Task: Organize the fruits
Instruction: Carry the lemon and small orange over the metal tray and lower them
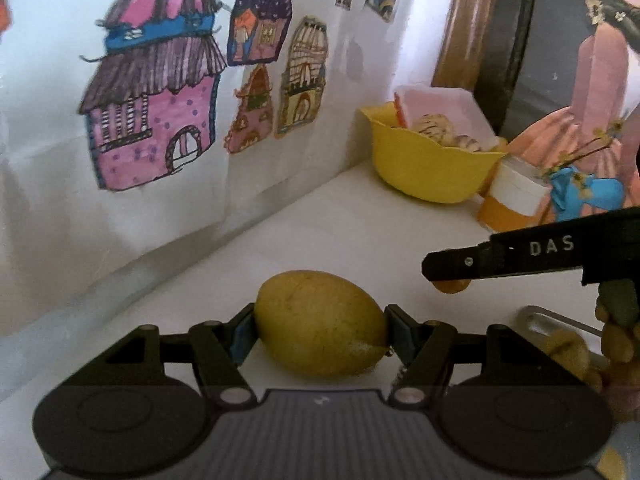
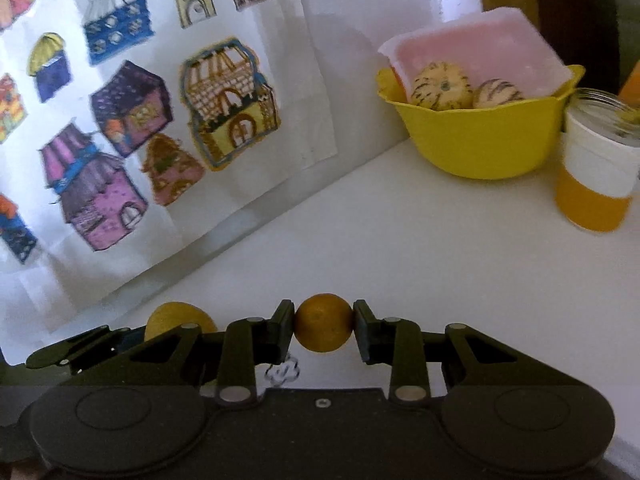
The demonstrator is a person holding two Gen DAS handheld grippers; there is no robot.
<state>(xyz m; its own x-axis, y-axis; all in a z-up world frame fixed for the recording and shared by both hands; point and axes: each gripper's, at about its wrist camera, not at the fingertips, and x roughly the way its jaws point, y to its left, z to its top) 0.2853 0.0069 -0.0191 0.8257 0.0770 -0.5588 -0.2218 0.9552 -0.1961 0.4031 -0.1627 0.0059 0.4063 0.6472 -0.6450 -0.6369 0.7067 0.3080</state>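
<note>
My left gripper [image 1: 320, 326] is shut on a yellow lemon [image 1: 320, 322] just above the white table [image 1: 360, 232]. In the left wrist view my right gripper [image 1: 448, 276] reaches in from the right with a small orange fruit [image 1: 450, 286] peeking under its finger. The right wrist view shows my right gripper [image 2: 324, 326] shut on that small round orange fruit [image 2: 324, 322], with the lemon [image 2: 176, 318] partly hidden behind the left gripper's fingers [image 2: 80, 350] at lower left. A yellow bowl [image 2: 480, 140] at the back right holds two striped gourds [image 2: 440, 86] and a pink container [image 2: 480, 48].
A white and orange cup [image 2: 596, 176] stands right of the bowl. Paper drawings of houses [image 1: 156, 100] cover the wall on the left. A metal utensil [image 1: 560, 322] lies at the right in the left wrist view, near a hand [image 1: 616, 340]. Bare white table [image 2: 400, 240] lies between grippers and bowl.
</note>
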